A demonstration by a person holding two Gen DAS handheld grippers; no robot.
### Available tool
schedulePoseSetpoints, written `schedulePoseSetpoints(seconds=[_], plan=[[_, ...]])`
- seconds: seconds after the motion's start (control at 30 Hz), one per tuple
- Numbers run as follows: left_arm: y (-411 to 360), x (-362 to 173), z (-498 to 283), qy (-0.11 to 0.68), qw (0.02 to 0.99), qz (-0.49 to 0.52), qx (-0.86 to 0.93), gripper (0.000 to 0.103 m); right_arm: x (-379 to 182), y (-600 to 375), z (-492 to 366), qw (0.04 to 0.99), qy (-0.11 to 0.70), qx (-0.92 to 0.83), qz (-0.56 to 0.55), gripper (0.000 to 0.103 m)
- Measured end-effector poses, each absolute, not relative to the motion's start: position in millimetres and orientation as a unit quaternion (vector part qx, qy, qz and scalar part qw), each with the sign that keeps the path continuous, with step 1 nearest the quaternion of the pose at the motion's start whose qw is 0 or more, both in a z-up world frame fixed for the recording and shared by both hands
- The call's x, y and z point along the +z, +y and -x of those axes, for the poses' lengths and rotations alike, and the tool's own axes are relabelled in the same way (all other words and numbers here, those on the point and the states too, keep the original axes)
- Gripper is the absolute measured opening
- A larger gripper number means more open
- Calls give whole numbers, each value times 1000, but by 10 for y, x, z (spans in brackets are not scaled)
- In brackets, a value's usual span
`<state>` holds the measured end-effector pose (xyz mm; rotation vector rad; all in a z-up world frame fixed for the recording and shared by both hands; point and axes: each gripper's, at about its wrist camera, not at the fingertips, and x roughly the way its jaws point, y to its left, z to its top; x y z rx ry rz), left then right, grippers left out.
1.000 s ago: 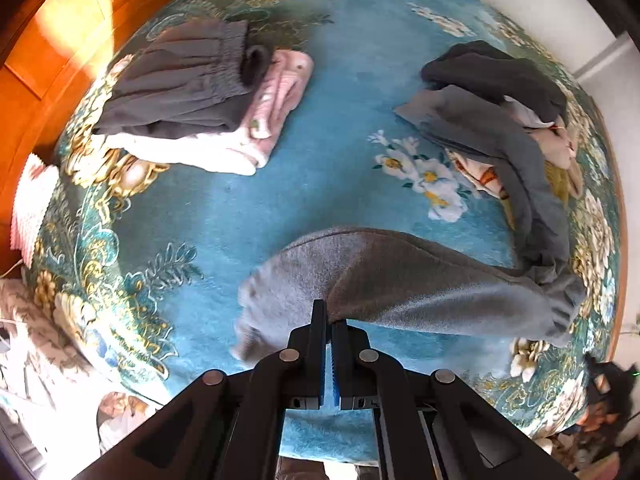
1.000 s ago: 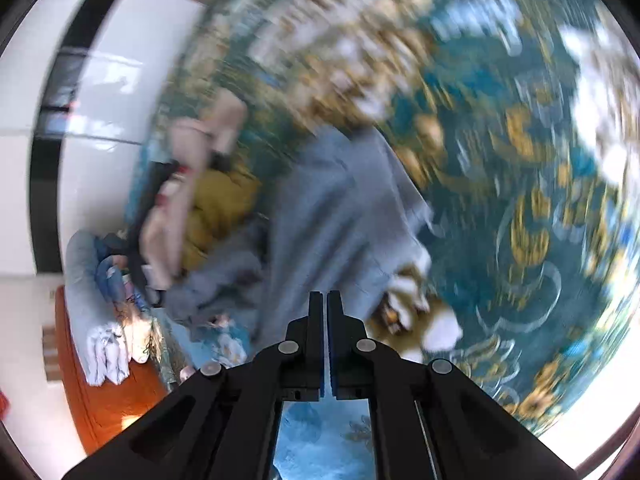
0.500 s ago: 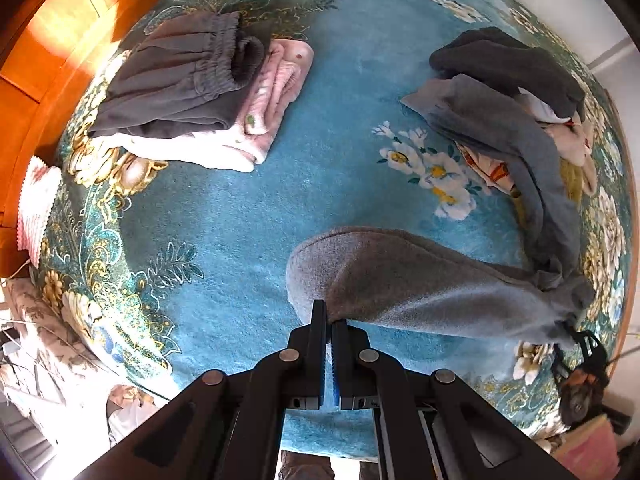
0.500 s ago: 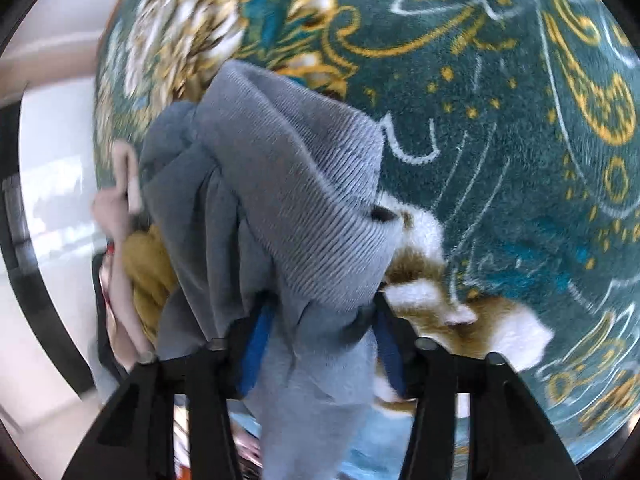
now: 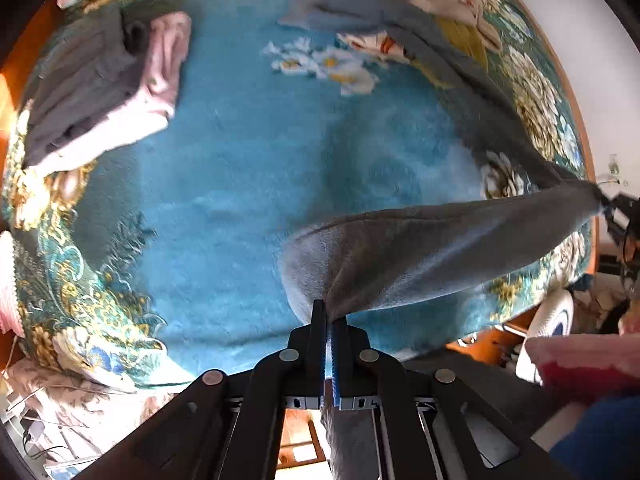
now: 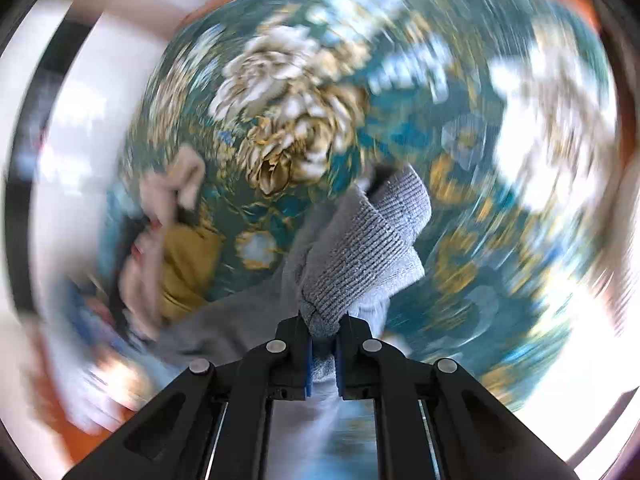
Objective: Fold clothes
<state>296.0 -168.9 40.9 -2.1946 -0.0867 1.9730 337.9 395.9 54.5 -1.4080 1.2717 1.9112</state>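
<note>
Grey garment [image 5: 432, 252], soft fleece, ribbed cuff [image 6: 360, 248], stretched taut, both grippers' fingers [image 5: 319, 320] clamped on it

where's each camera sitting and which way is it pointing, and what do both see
Left wrist: sits on the left gripper, looking forward and down over the blue floral blanket; its fingers are shut on a grey garment; folded stack far left, unfolded pile far right.
Right wrist: sits on the right gripper, heavily blurred, looking at the blanket; its fingers pinch the garment's ribbed cuff.
Shared: the grey garment, blanket, and mustard cloth in the pile.
</note>
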Motion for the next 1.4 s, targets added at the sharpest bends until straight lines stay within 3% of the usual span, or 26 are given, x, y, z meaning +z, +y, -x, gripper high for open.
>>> schedulePoseSetpoints(seconds=[0.07,0.27,0.33,0.4,0.43,0.5,0.57,0.7,0.87,1.0,1.2,1.27,1.3,1.4], plan=[[-1652,383,-3042,-18,116,745,656,3,731,4003,-3355,218,429,706,521,8],[-1697,182,-2550,-52,60,750,656,5,-104,3668,-2355,200,419,651,601,10],[-1711,115,-2386,-64,41,751,656,6,-272,3540,-2111,181,421,647,610,19],[-1726,48,-2222,-75,23,751,655,7,-299,3452,-1955,145,428,653,608,35],[-1734,15,-2140,-81,14,752,655,10,-311,3438,-1931,133,432,654,606,40],[-1748,-52,-1976,-92,-5,752,653,36,-330,3550,-2128,140,446,651,597,44],[-1763,-119,-1812,-103,-24,751,652,51,-348,3661,-2325,146,460,648,589,44],[-1925,-205,-1856,-143,-78,748,643,53,-385,3883,-2720,158,488,642,571,45],[-2282,-277,-2374,-222,-168,738,615,53,-483,4058,-3144,165,524,628,551,45],[-2593,-372,-2864,-319,-240,723,564,53,-476,3860,-2996,140,521,651,534,45],[-2804,-394,-3301,-367,-276,706,539,54,-670,3674,-2609,163,482,635,581,45],[-2829,-405,-3393,-371,-273,704,541,58,-673,3626,-2554,172,460,635,596,28],[-2832,-431,-3446,-373,-272,703,541,59,-652,3599,-2536,172,445,638,604,11],[-2855,-529,-3623,-388,-268,699,537,60,-475,3585,-2547,164,417,654,610,9]])
